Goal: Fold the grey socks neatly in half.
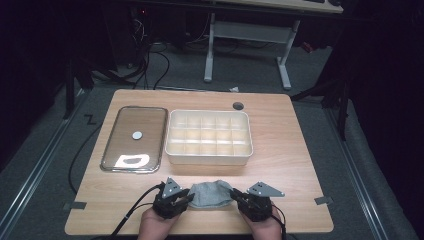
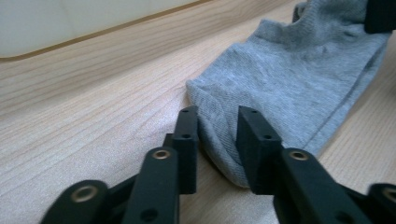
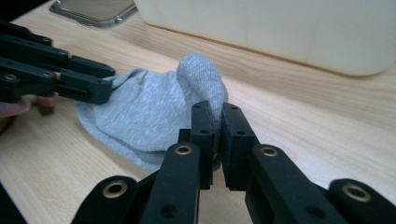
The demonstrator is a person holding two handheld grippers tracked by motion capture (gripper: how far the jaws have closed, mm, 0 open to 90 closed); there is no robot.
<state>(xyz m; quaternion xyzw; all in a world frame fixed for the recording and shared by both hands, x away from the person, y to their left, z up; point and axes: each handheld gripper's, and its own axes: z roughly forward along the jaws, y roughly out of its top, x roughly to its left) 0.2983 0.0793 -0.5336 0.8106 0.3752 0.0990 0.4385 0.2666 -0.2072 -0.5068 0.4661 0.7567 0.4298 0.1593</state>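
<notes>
sock: grey sock (image 1: 209, 194) lies flat on the wooden table (image 1: 290, 150) at the near edge, between my two grippers, in front of the white divider box (image 1: 208, 137).
right gripper: right gripper (image 3: 215, 122) has its jaws nearly together, pinching a raised fold of the sock's edge; cloth stands up between the pads.
left gripper: left gripper (image 2: 217, 133) has jaws partly apart, straddling the sock's other end; the hem sits in the gap, but the pads do not look to be pressing it yet.
step: my guess, getting both ends gripped so I can fold or lift the sock, maybe toward the box.
next move: left jaws need to close squarely on the hem, low enough to catch both layers, before either hand lifts.
other items: clear lid (image 1: 134, 138) lies flat to the left of the box, well apart from the sock.
hard to see: high view is dark, jaw tips are tiny there; sock's toe or cuff end, cannot tell which is which; box compartments look empty but are washed out.
</notes>
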